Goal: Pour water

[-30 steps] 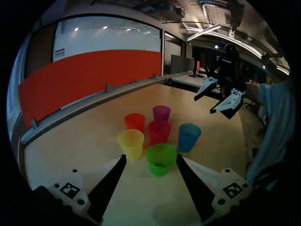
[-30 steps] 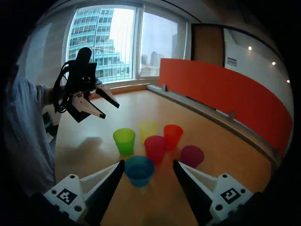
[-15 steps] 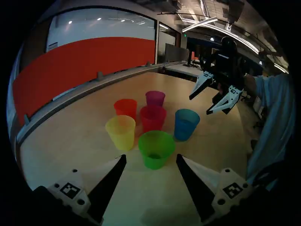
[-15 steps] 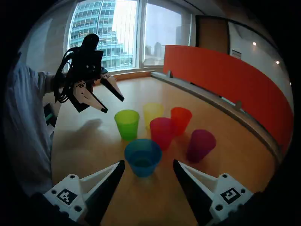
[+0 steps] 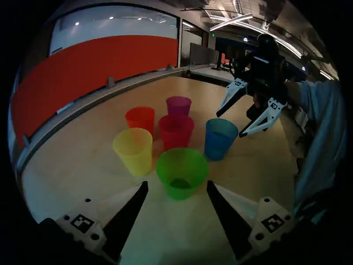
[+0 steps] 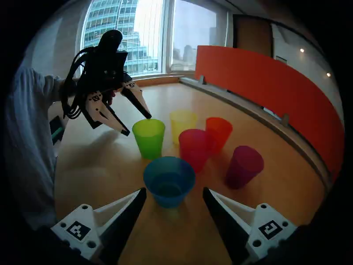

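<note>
Six plastic cups stand clustered on a wooden table (image 5: 79,163). The green cup (image 5: 182,172) stands just ahead of my open left gripper (image 5: 176,182), its base between the fingertips. Behind it are the yellow cup (image 5: 133,150), red cup (image 5: 175,131), orange cup (image 5: 140,120), purple cup (image 5: 178,106) and blue cup (image 5: 219,138). My open right gripper (image 6: 174,190) has the blue cup (image 6: 169,181) just ahead of its fingertips. Each gripper also appears across the cluster: the right gripper (image 5: 228,125) by the blue cup, the left gripper (image 6: 138,125) by the green cup (image 6: 148,138).
An orange partition (image 5: 79,66) with a low rail runs along the table's far edge. A person's sleeve (image 5: 324,132) fills the right side, also seen as the sleeve (image 6: 26,145). Large windows (image 6: 132,35) stand behind. Bare tabletop lies around the cups.
Both grippers have come lower and closer to the cluster: the green cup has grown in the left gripper view, the blue cup in the right gripper view. Both stay open.
</note>
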Demonstrator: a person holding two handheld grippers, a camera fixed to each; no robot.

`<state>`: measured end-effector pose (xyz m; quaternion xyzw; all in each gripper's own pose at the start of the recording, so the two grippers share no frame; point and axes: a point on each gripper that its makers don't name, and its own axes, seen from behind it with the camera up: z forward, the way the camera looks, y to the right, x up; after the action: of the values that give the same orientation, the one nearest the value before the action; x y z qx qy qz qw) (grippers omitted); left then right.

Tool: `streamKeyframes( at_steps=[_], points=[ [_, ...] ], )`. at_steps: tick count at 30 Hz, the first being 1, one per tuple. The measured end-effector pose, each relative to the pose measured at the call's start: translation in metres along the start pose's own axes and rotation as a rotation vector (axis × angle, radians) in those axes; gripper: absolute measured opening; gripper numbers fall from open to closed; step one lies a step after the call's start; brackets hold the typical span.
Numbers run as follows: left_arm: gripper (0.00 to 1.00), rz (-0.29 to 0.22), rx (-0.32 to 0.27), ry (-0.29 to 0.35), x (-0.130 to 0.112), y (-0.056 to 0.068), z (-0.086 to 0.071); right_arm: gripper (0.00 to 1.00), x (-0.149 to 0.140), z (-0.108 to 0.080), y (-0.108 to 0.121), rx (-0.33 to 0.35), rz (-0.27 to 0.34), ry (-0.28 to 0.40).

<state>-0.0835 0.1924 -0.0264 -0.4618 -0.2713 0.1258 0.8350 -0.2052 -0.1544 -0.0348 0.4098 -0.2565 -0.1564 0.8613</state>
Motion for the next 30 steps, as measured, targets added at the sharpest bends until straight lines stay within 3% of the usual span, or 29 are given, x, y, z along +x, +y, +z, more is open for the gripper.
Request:
streamKeyframes(
  at_steps=[18, 27, 30],
  points=[
    [0.99, 0.000, -0.036, -0.011, 0.003, 0.005, 0.033, 1.00, 0.001, 0.029, -0.004, 0.030, -0.005, -0.014],
    [0.99, -0.005, -0.031, -0.004, 0.007, 0.004, 0.039, 1.00, 0.003, 0.033, -0.006, 0.035, -0.007, -0.010],
    [0.94, -0.006, -0.032, -0.007, 0.007, 0.005, 0.040, 1.00, 0.004, 0.033, -0.006, 0.036, -0.008, -0.010]
  ],
)
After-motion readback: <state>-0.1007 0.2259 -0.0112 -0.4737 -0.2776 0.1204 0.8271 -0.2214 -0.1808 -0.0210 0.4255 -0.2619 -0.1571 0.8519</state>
